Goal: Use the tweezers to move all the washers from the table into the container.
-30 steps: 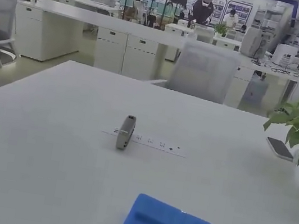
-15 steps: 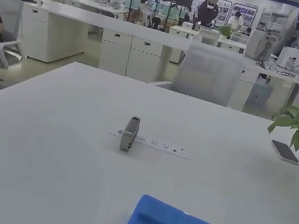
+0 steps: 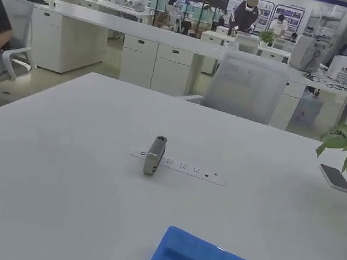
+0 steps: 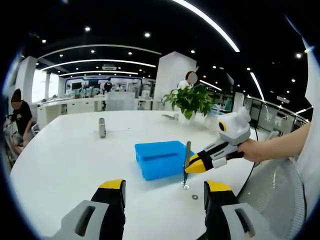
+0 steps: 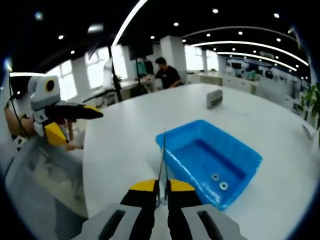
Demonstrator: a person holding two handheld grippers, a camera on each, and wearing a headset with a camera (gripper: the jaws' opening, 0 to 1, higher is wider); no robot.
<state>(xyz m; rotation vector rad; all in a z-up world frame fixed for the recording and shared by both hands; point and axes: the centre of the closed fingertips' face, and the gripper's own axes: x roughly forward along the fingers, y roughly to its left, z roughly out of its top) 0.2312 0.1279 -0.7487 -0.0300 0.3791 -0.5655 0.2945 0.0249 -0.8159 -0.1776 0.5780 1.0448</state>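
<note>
Your right gripper [image 5: 161,187] has its fingers pressed together on the tweezers [image 5: 162,160], a slim grey metal pair that rises from between the yellow fingertips and points straight forward. Ahead of those fingers and slightly to their right sits the container [image 5: 210,152], a shallow blue rectangular tray with a raised rim. Two washers [image 5: 215,177] lie flat on its floor, towards the corner nearest the fingers. Each is a small silver ring with a dark centre hole. They lie close together.

In the left gripper view, your left gripper [image 4: 165,186] has its fingers spread wide with nothing between them. Ahead of the gap, the tweezers point down at the white table [image 4: 75,165]. Two loose washers [image 4: 186,187] lie flat on the table there: one just beside the tweezer tips, the other nearer the right-hand finger. The container sits just beyond the tips
</note>
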